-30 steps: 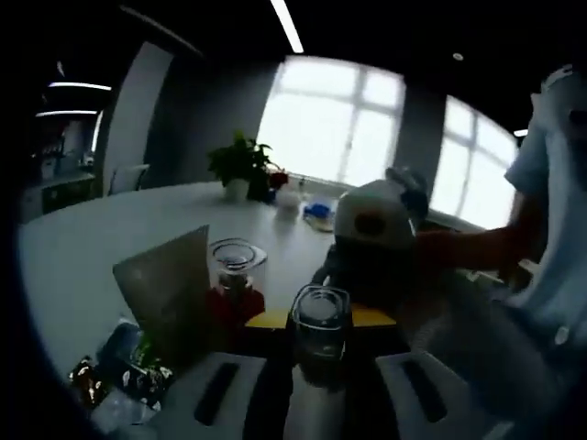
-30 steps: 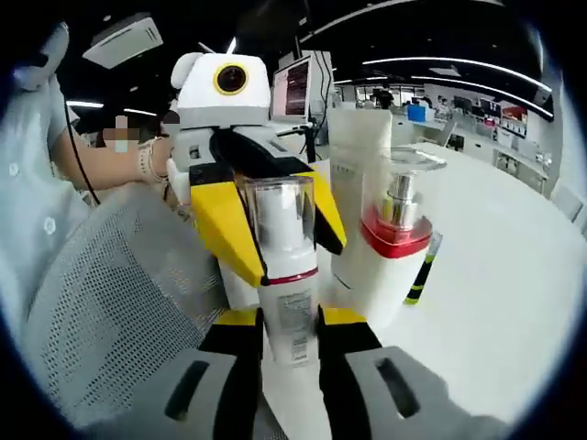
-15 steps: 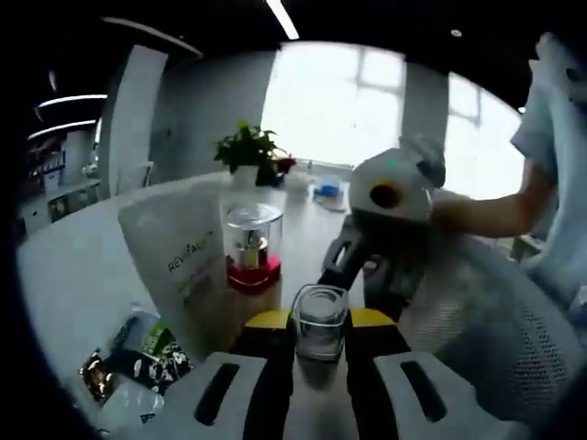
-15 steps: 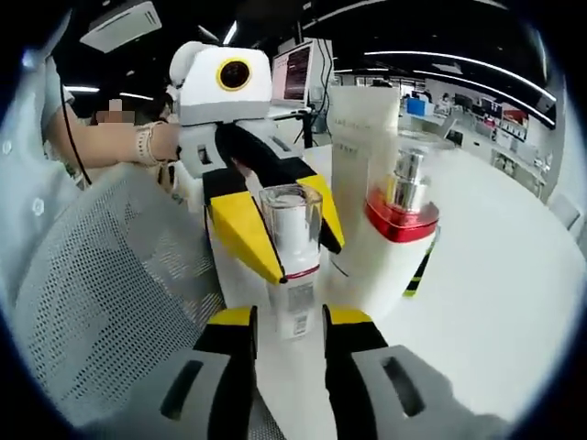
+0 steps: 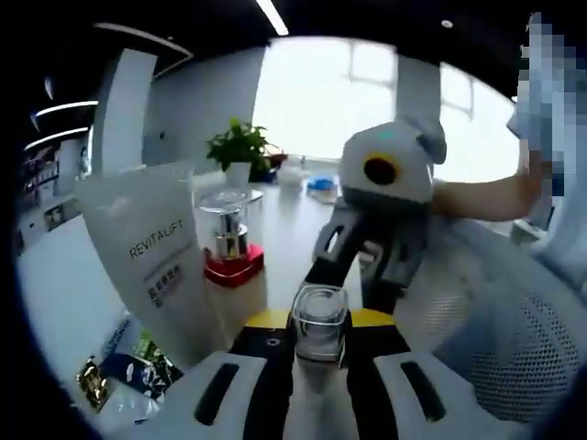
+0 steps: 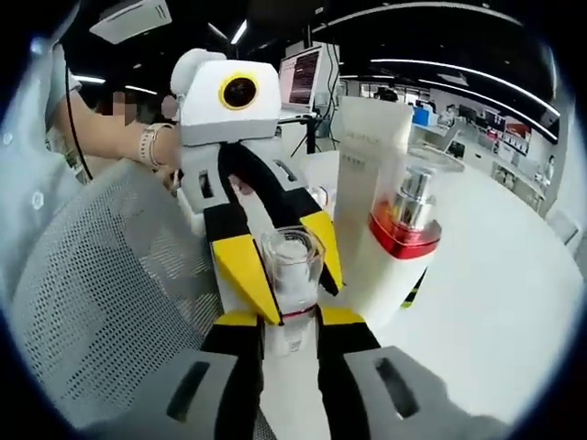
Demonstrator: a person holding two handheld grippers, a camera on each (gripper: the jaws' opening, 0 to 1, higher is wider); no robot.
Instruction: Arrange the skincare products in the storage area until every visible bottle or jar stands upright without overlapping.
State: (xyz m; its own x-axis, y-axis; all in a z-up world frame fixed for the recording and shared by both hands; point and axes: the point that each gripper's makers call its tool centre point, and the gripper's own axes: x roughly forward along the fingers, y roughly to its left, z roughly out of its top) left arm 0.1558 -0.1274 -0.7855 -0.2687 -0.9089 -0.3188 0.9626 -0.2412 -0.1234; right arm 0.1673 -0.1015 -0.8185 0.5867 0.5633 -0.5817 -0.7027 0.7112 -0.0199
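Bottle first: the small white pump bottle with a clear plastic cap point(image 6: 292, 275) stands upright between the jaws of both grippers. It looks light, smooth and a bit slippery, and the clear cap could pop off, so the body is the safer place to hold. The left hand-held gripper point(image 5: 316, 353) seems to pinch it by the cap. The right hand-held gripper point(image 6: 289, 335) seems closed on its lower body. Just beside it stand a tall white tube point(image 6: 367, 183) and a white pump bottle with a red collar point(image 6: 399, 238), both easy to knock. A grey mesh basket wall point(image 6: 101, 275) is near on the other side. Everything sits on the white surface point(image 6: 495, 275).
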